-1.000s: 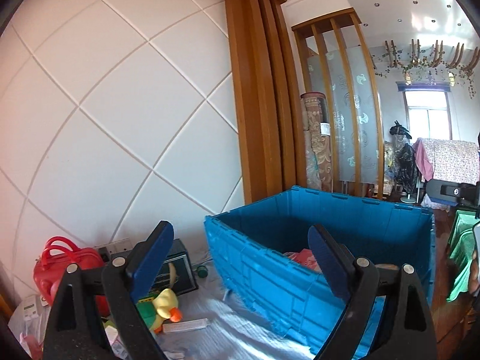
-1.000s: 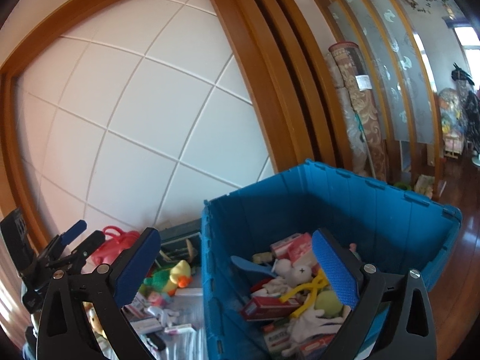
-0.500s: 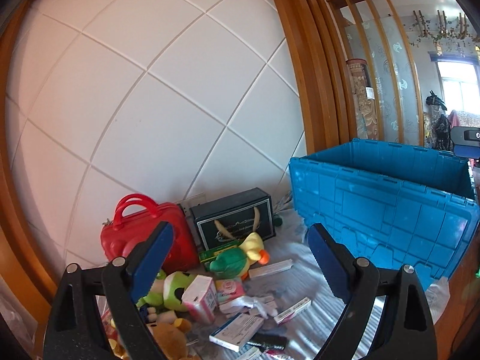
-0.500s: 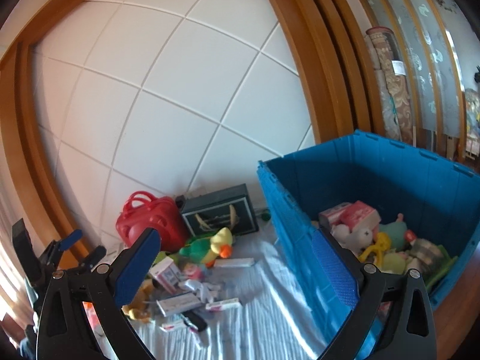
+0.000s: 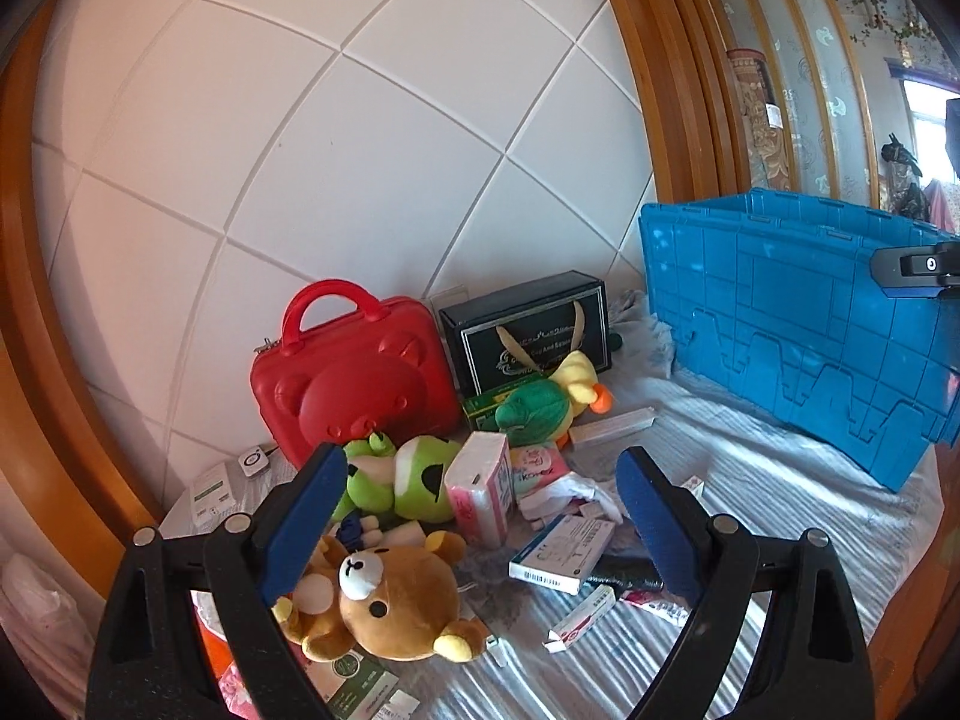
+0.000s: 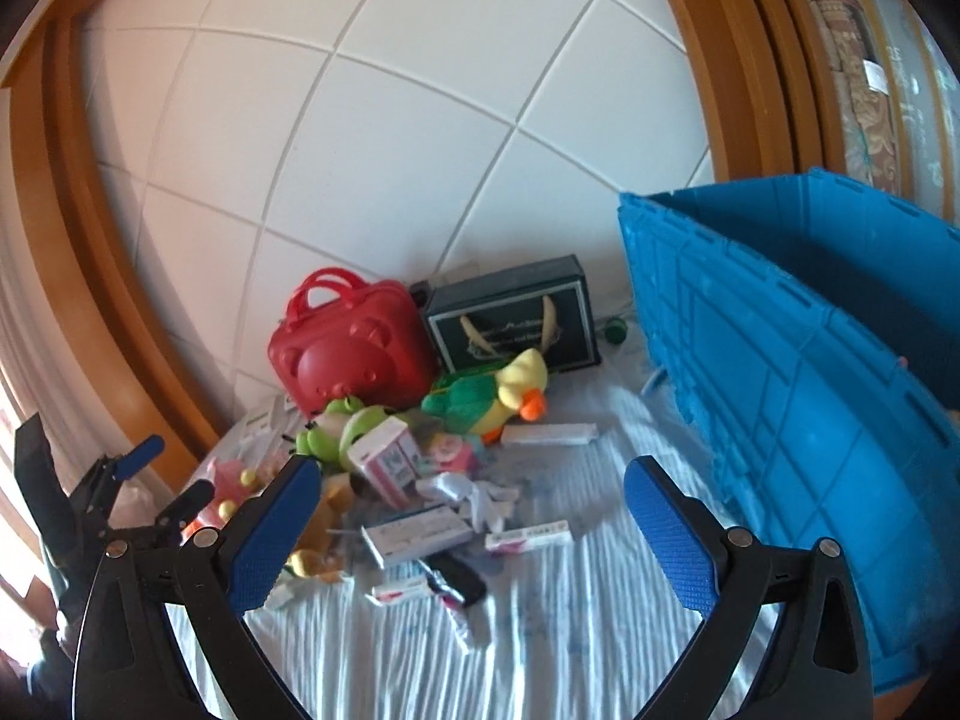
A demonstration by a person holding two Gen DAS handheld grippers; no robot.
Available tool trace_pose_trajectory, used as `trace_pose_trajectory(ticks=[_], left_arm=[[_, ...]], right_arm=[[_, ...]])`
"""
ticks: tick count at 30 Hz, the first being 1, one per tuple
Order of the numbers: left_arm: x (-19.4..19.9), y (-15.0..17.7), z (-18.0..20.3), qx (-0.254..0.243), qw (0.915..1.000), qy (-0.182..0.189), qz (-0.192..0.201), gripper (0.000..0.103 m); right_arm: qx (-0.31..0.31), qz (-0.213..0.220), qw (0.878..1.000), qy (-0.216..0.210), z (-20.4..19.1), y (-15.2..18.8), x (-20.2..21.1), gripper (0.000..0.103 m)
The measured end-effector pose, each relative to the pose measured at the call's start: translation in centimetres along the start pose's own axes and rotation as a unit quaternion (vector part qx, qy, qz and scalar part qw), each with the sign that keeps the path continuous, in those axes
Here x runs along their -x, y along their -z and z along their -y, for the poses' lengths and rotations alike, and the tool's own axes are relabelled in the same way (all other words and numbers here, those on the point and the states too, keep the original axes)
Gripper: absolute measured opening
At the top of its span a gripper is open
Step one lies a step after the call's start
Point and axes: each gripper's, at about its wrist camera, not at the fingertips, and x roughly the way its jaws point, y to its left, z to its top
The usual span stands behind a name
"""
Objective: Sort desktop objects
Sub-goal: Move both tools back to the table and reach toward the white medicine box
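Below, left claw [image 5: 480, 516] spread empty, teddy bear [image 5: 390, 600] beneath.

White diamond-panelled wall [image 5: 312, 138] fills my view, curved wooden frame [image 6: 90, 192] around it. Patterned rolled rug [image 5: 757, 114] stands right, by frosted slatted screen [image 5: 810, 90].
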Motion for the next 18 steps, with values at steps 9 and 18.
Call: trace_pose_trajectory(ticks=[9,18], left_arm=[[-5.1,4.1,1.9,-0.016,0.9970,0.037,-0.066,0.092],[-13.6,5.6,4.5,-0.069,0.9828,0.091,-0.145,0.092]], right_arm=[[0.005,-0.104,0.994,-0.020,1.9,3.6,-9.2,0.103],[-0.002,-0.179,0.984,-0.019,5.1,5.1,-16.7,0.103]])
